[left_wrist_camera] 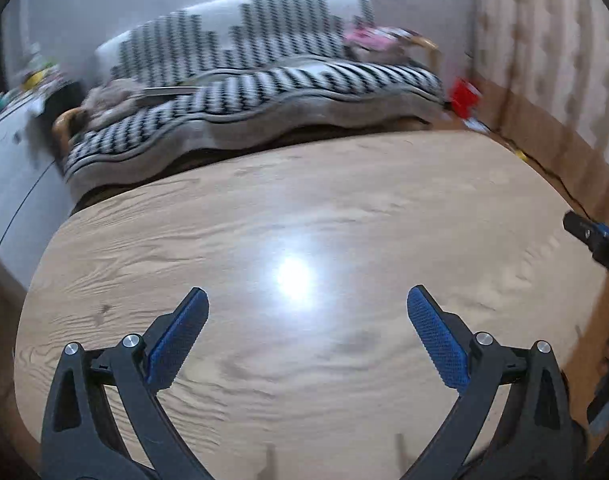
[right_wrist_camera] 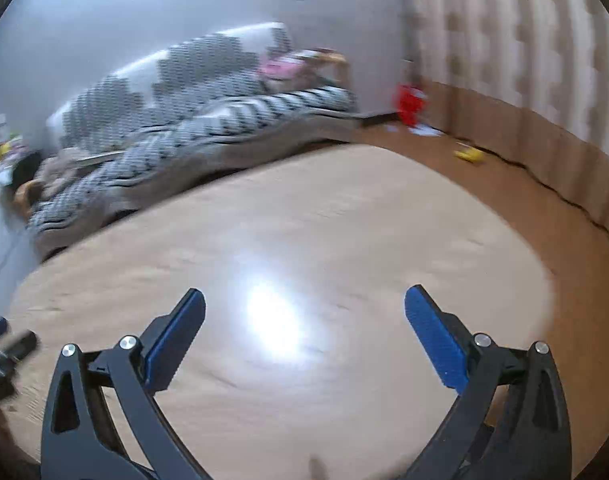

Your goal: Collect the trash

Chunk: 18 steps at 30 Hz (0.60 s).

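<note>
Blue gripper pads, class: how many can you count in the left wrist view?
3. Two belong to the left gripper, one pad on each open finger over the wooden table. A blue sliver shows on the right gripper at the right edge; its other pad is hidden.

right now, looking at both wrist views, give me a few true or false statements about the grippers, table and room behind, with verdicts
1. The left gripper is open and holds nothing. True.
2. The right gripper is clamped on a wrapper. False: it is open and empty.
3. The wooden table in front shows trash between the fingers. False: only bare wood and a light glare show there.
4. A sofa with a black-and-white cover stands beyond the table. True.
5. A red thing sits on the table. False: it is on the floor by the wall.
</note>
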Available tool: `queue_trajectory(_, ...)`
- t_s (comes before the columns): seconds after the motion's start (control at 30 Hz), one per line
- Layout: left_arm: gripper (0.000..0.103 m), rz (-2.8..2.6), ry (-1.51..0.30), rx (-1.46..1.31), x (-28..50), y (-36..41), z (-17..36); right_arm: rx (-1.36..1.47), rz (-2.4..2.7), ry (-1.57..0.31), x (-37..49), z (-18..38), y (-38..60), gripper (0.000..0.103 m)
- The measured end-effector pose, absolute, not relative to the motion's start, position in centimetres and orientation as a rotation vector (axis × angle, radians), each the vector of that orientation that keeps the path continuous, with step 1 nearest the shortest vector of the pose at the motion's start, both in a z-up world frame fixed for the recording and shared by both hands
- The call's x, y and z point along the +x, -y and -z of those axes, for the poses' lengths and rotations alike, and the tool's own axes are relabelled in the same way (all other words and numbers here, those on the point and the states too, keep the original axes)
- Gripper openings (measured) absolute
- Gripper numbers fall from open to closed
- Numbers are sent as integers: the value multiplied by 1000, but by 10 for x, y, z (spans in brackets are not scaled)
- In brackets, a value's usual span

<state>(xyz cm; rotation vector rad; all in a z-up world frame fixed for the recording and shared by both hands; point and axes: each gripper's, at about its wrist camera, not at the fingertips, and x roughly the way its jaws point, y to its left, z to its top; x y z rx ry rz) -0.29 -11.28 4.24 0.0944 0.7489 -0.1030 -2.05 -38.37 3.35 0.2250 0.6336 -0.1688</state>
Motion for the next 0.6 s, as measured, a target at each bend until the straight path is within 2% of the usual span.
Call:
queue_trajectory(0.17,97,-51,-713,-8,22,62,-23,133,107,-662,42,-13,298,97)
queue_trajectory(0.23,97,-59,-755,-17,34,48,-11,60,54,-747,57,-3,269,97)
queue_trajectory(0.3,97,-60,-775,-28,40,42,-16,27,42,-729,61,-4,251,97)
queue_trajectory(0.4,97,-65,-714,-48,34,42,-26,-7,55,-698,60,-7,236,97)
queue_trajectory(0.6,97,-64,-753,-97,32,40,-27,84,49,-745,55,-1,241,97)
